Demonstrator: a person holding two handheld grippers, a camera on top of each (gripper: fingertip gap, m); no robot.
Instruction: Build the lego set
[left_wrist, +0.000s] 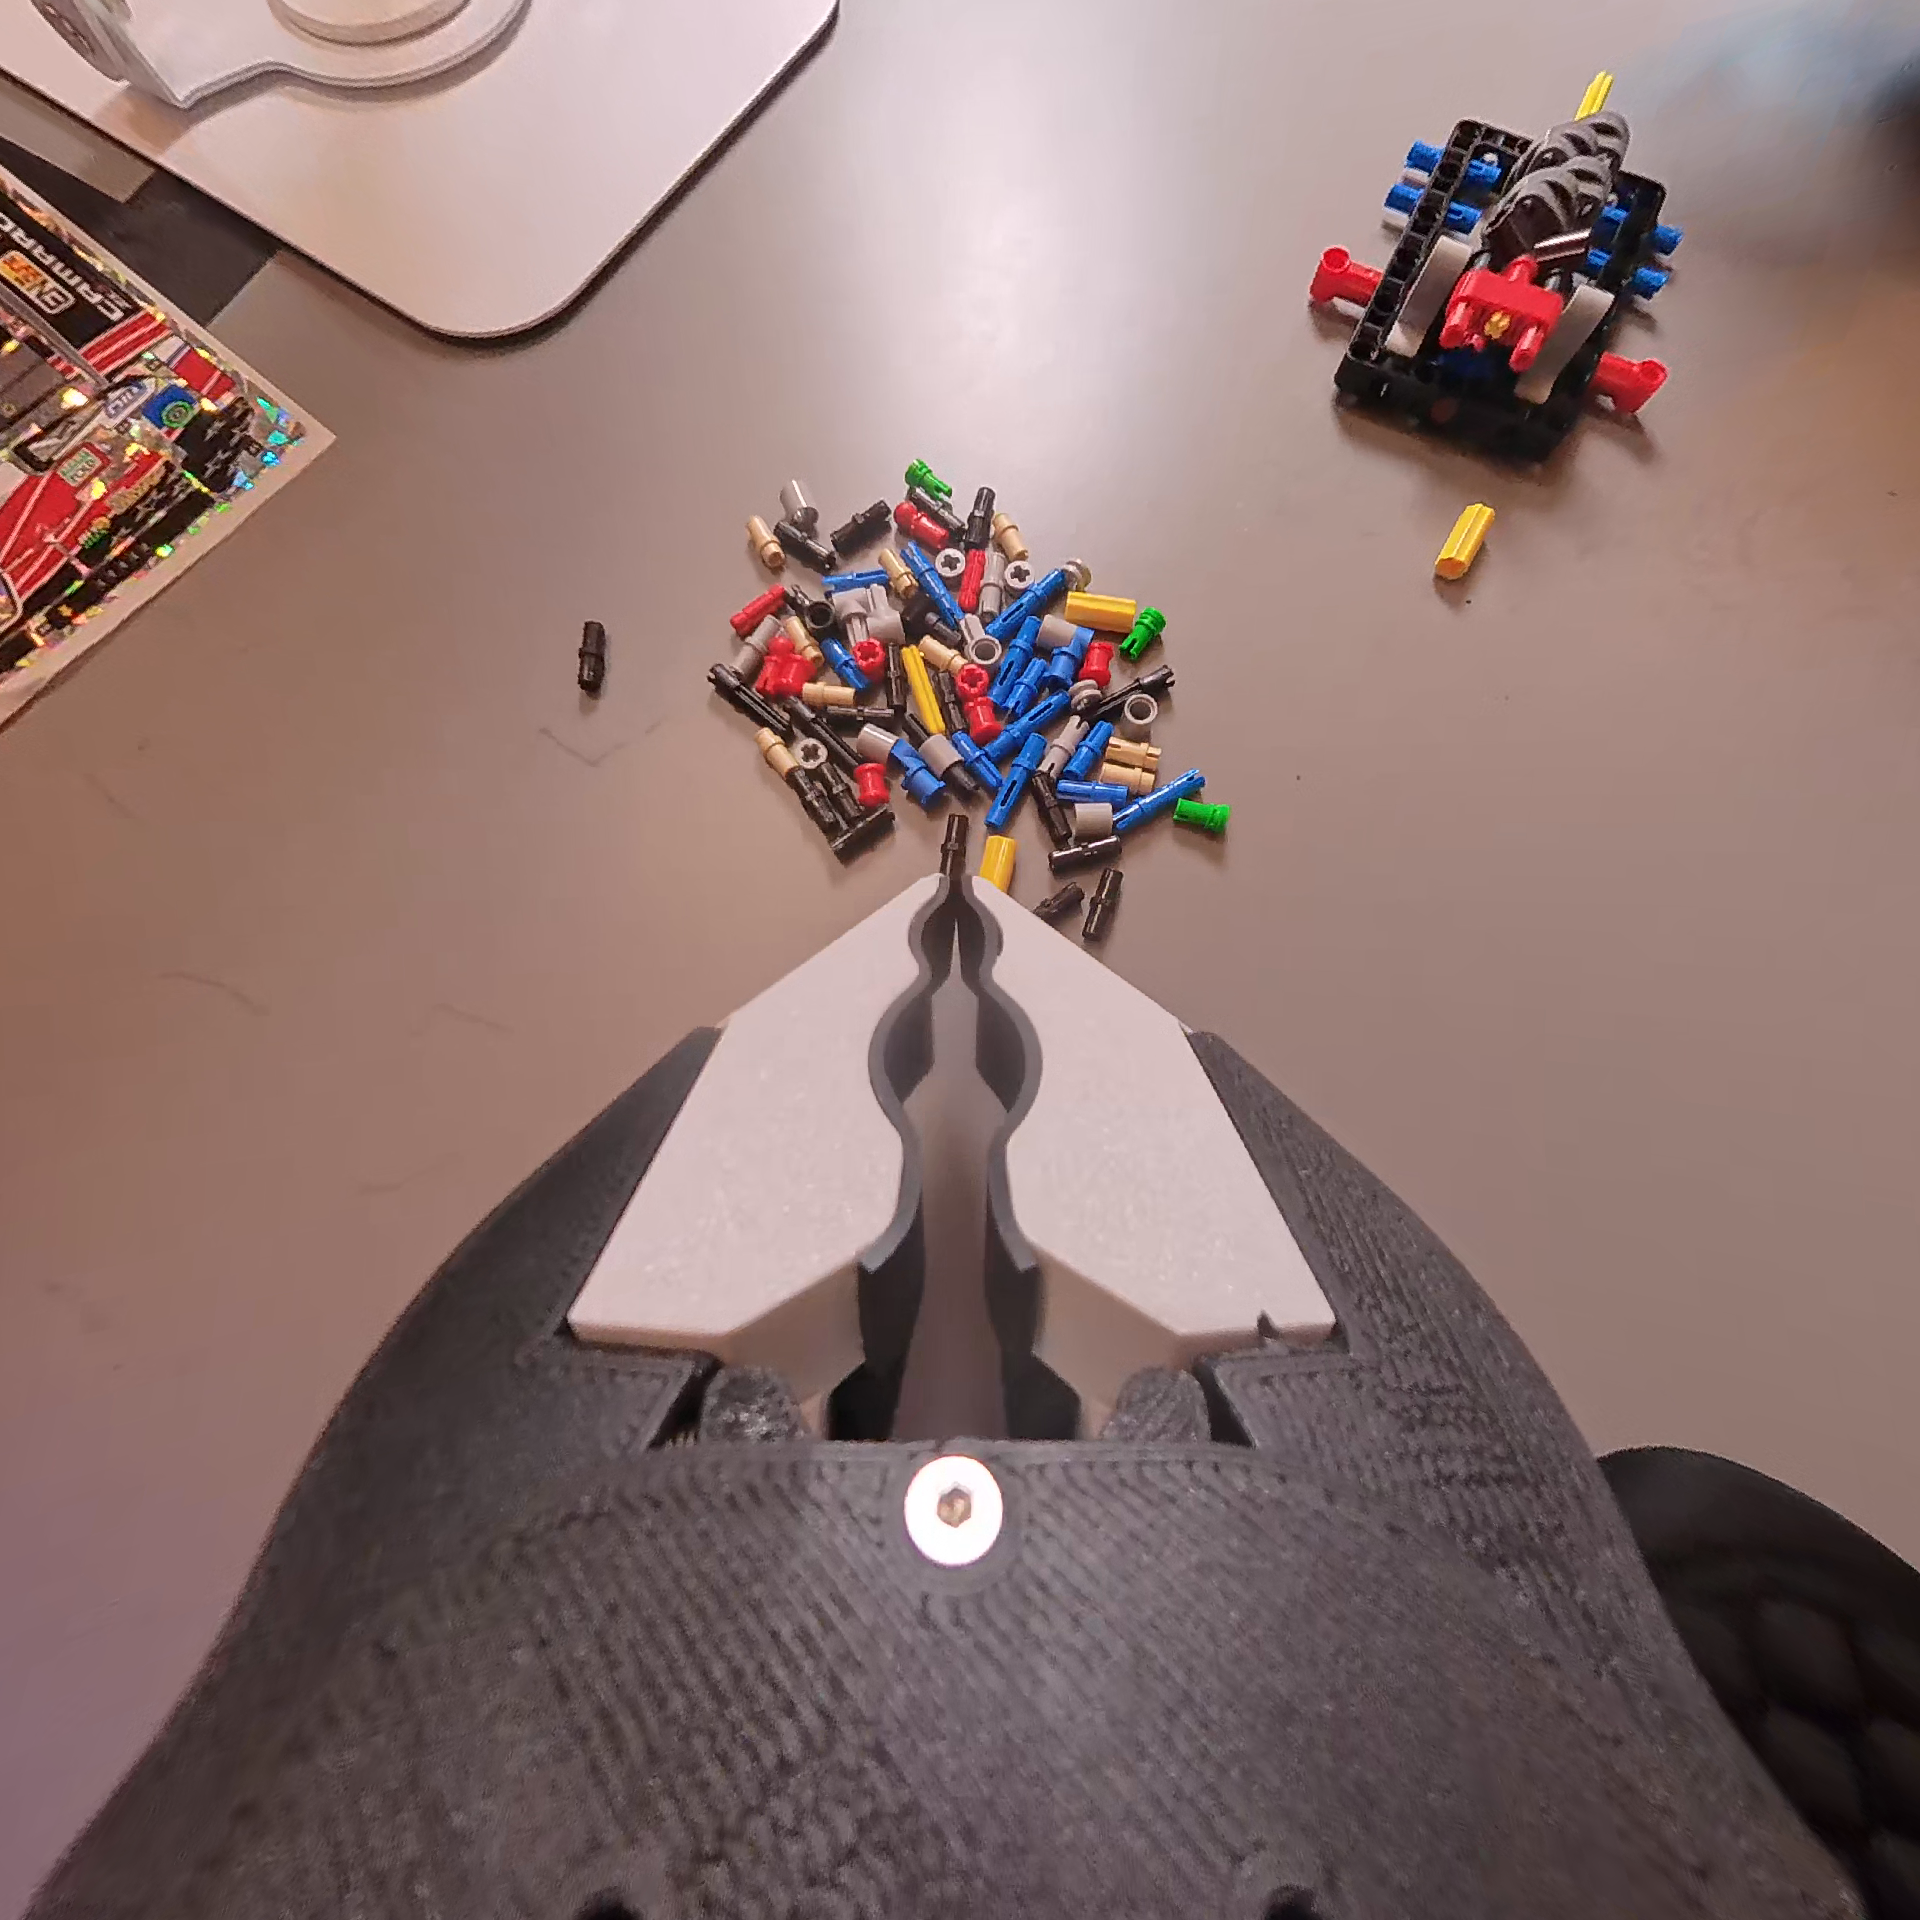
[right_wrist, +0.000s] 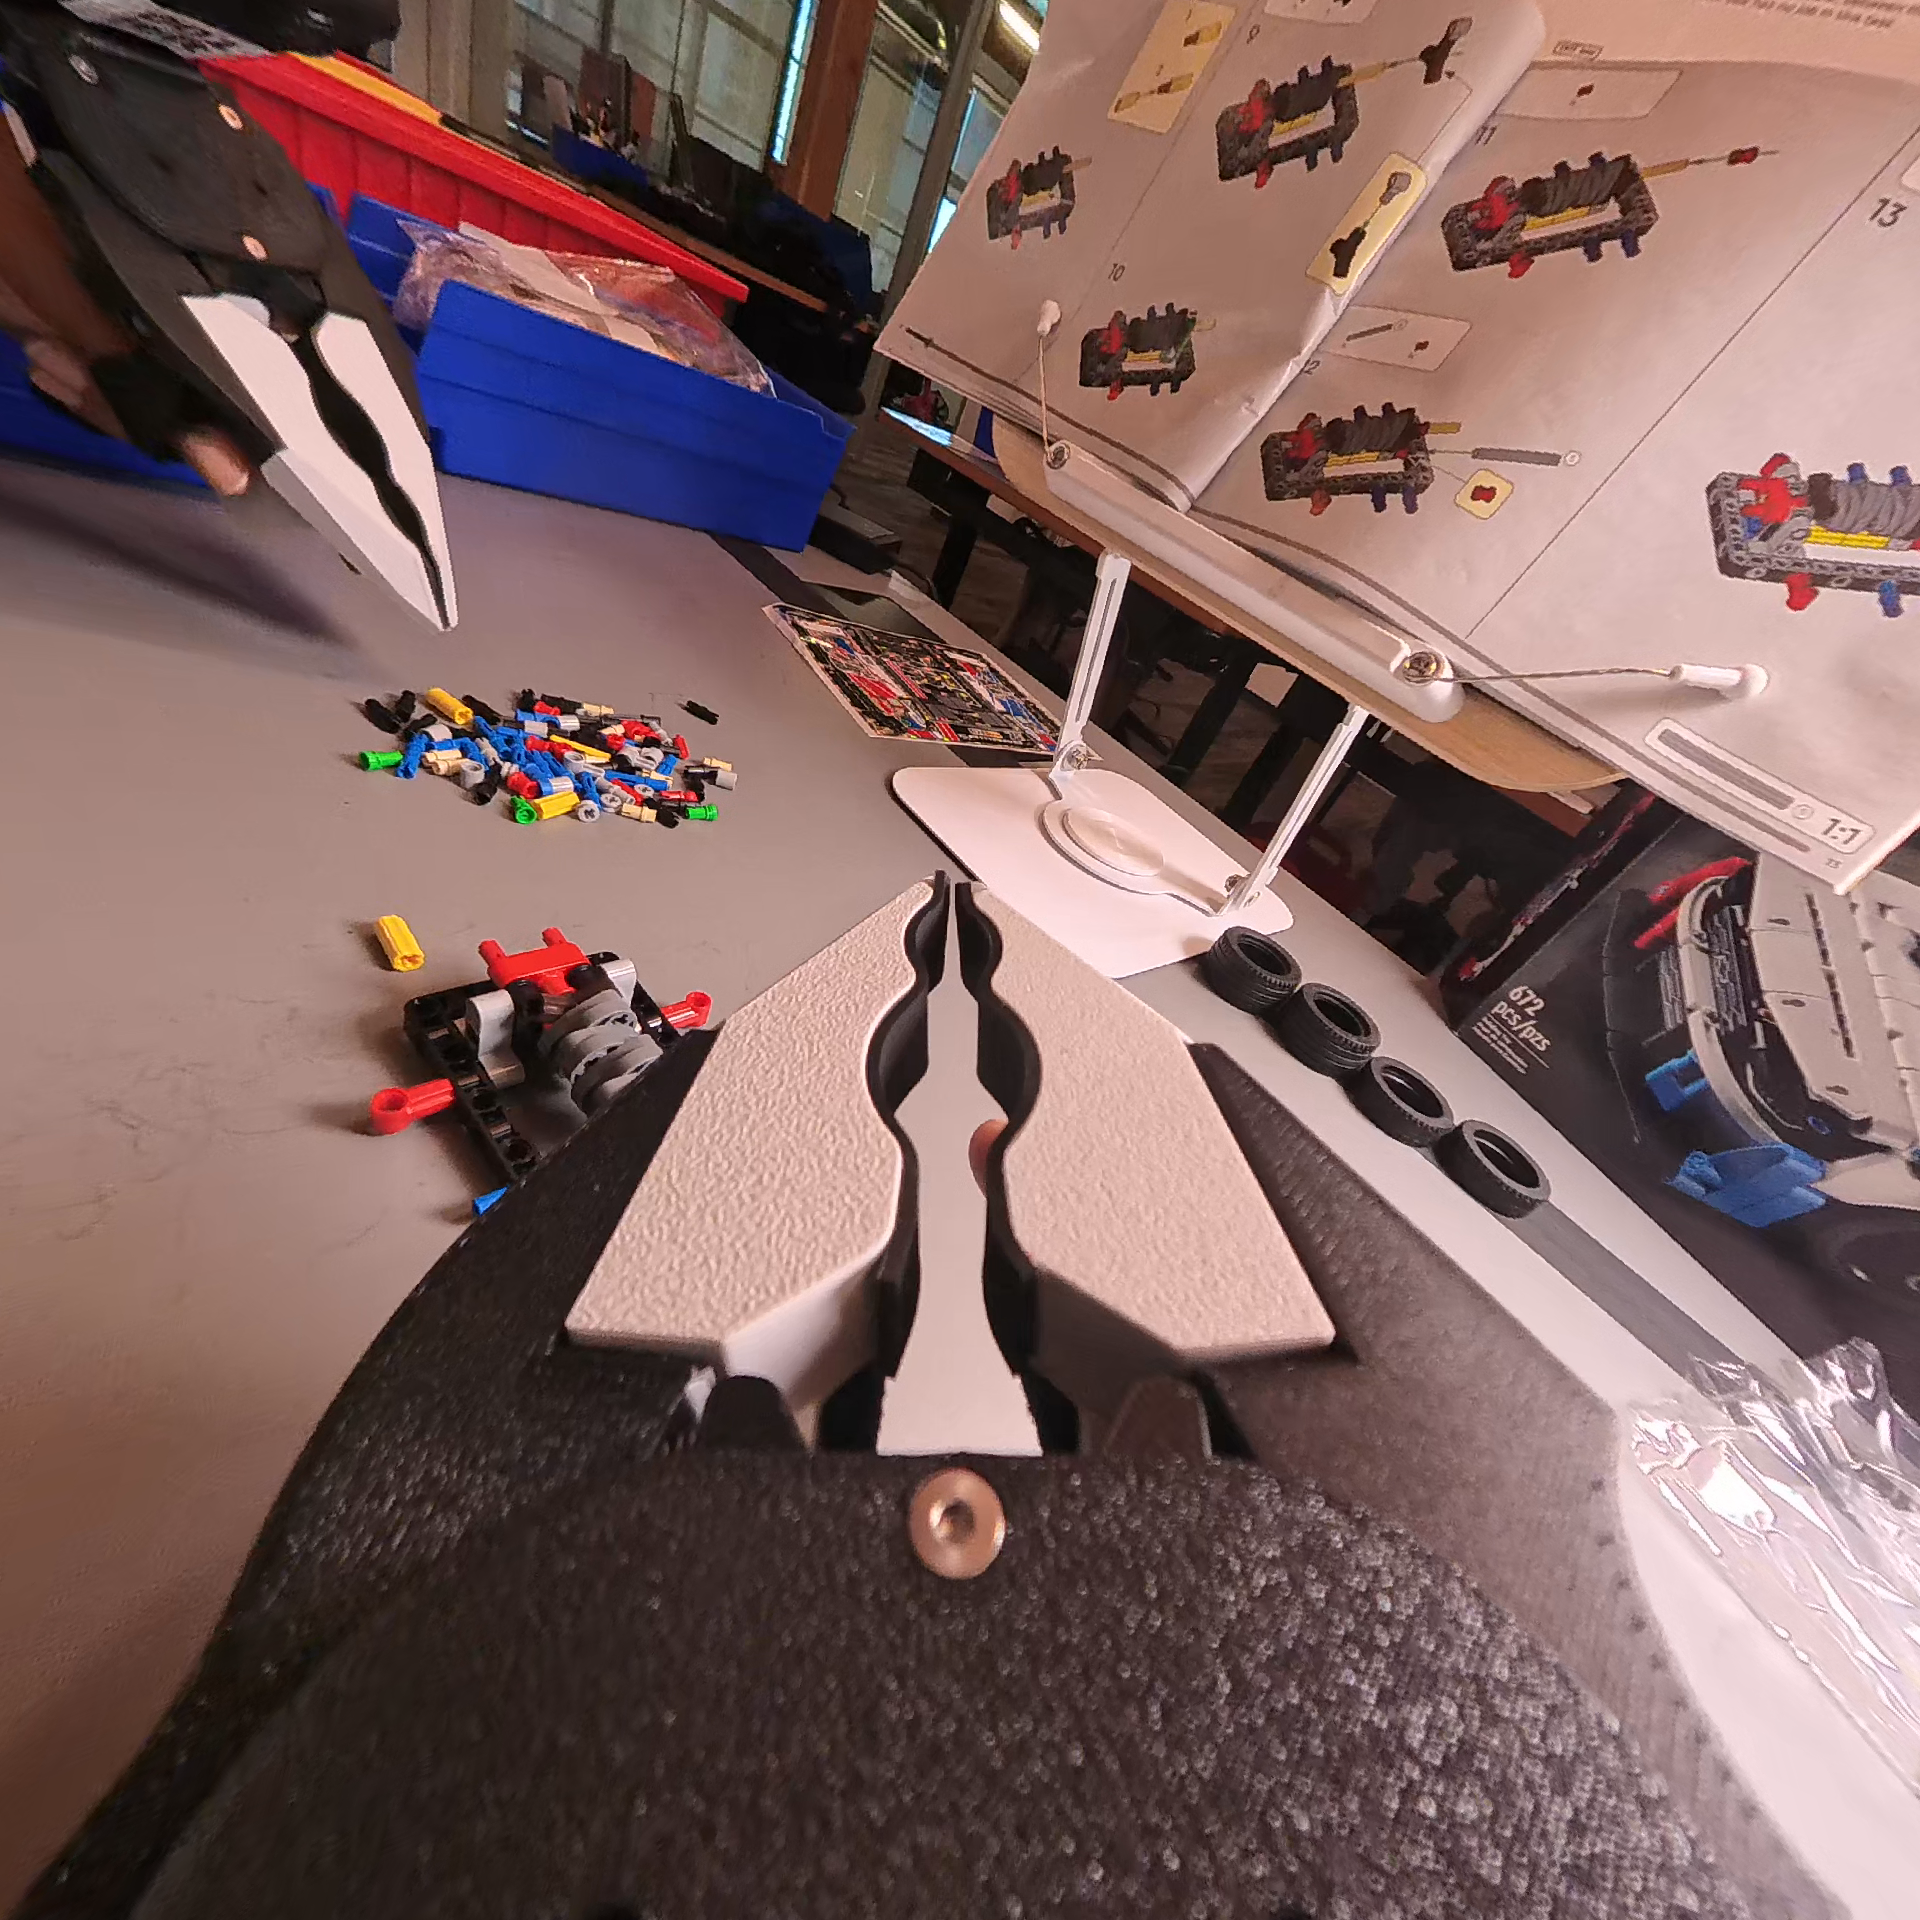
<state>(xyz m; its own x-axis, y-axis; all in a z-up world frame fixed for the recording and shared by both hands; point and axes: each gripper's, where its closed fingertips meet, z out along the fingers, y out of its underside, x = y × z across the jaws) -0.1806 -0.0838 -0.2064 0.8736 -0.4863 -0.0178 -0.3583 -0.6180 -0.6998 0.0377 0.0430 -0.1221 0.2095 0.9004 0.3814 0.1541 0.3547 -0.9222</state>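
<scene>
Left tongs (left_wrist: 954, 881) clamped on black pin (left_wrist: 953, 840), right tongs (right_wrist: 952, 883) together, hiding part of frame assembly (right_wrist: 540, 1039).

A workshop hall is showing here: blue storage bins (right_wrist: 623, 416) are standing on the long grey table (right_wrist: 208, 1039), more benches behind.

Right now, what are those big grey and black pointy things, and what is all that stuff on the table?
They are tongs that a person holds, one in each hand, each with a camera looking along its two fingers. One picture comes from the left tongs, which are pinched on a small black pin beside the pile of small pieces. The other comes from the right tongs, nearly closed and holding nothing. On the grey table sit a half-built lego frame, a loose yellow piece, a sticker sheet, four black tyres and an instruction booklet on a white stand.
</scene>
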